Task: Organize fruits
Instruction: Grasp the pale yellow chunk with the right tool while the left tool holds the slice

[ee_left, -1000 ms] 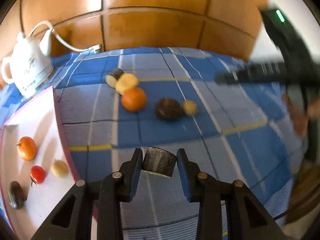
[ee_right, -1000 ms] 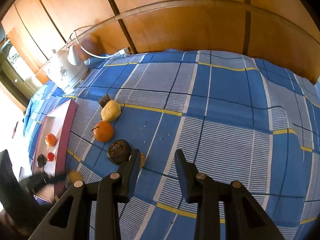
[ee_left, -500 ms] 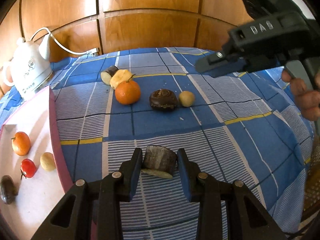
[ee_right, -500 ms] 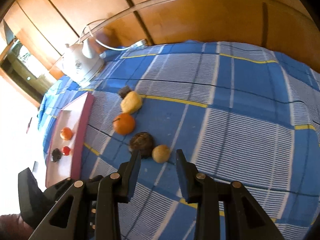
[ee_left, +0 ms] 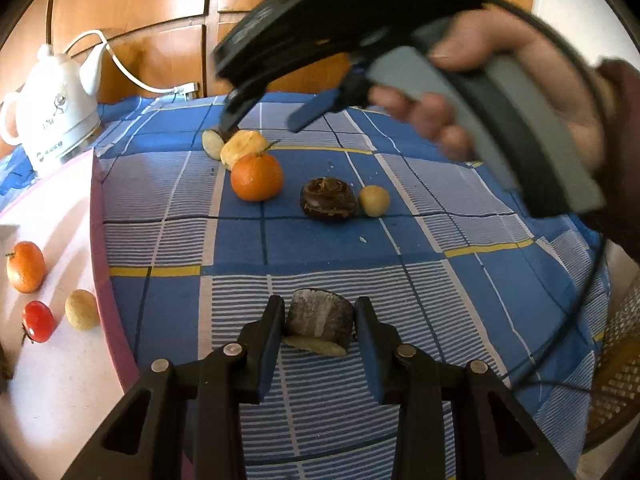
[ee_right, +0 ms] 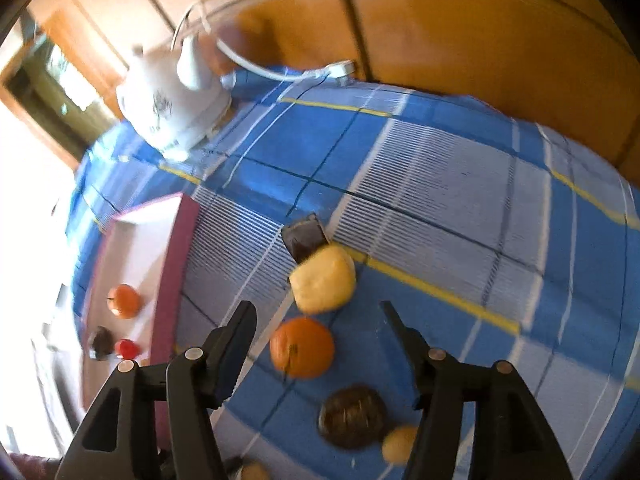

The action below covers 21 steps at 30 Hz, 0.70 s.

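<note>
Wood-panelled walls back a blue plaid cloth where I am sorting fruit onto a pink tray. My left gripper is clamped on a dark cut fruit piece, low over the cloth, with the tray just to its left carrying a mandarin, a cherry tomato and a small tan fruit. Since 1 second ago my right gripper has swung across over the loose row ahead, and its jaws are opening with nothing between them yet; the orange and a yellow piece lie below the gap. I judge that a second pickup is starting while the first piece awaits the tray. Beyond the row, a dark chestnut-like fruit and a tan ball sit touching. Bare cloth lies wide to the right; the tray's raised edge and a white kettle crowd the left.
</note>
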Tool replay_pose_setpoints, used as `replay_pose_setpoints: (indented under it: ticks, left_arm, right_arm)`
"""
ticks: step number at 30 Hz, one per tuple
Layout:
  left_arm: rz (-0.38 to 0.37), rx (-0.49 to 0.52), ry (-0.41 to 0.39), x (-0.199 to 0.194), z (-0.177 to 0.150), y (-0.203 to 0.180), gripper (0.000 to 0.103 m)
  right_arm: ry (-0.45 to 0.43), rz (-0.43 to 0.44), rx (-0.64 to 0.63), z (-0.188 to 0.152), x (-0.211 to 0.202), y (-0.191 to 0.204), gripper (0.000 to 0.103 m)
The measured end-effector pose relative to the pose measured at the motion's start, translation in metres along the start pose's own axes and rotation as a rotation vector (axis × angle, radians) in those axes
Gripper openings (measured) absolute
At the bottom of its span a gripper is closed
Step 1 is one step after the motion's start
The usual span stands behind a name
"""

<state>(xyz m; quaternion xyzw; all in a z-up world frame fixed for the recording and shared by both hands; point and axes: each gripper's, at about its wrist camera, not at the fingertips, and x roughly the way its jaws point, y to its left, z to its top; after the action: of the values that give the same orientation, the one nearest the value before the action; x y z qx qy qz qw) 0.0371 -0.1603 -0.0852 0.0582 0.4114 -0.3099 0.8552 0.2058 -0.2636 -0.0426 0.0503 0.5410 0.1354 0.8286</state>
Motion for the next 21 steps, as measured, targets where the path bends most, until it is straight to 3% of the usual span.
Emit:
replay_pose_setpoints:
  ticks: [6, 7, 8, 9, 16, 21]
  left_arm:
    - [-0.021, -0.018, 0.012, 0.004, -0.001, 0.002, 0.037]
    - [-0.019, -0.016, 0.012, 0.004, -0.001, 0.001, 0.037]
    - [-0.019, -0.016, 0.012, 0.004, -0.001, 0.001, 0.037]
    - [-0.023, -0.019, 0.013, 0.004, -0.001, 0.001, 0.037]
    - [-0.023, -0.025, 0.015, 0.004, 0.0, 0.001, 0.037]
    - [-0.025, -0.03, 0.02, 0.005, 0.0, 0.002, 0.037]
  right_arm:
    - [0.084, -0.107, -0.103, 0.012, 0.037, 0.013, 0.062]
    - [0.092, -0.122, -0.102, 0.012, 0.042, 0.013, 0.06]
    - [0.082, -0.138, -0.092, 0.012, 0.043, 0.01, 0.045]
    - [0.074, -0.124, -0.074, 0.012, 0.041, 0.007, 0.045]
    - [-0.06, -0.112, 0.02, -0.005, -0.018, -0.024, 0.045]
    - [-0.046, -0.133, 0.108, -0.041, -0.051, -0.068, 0.045]
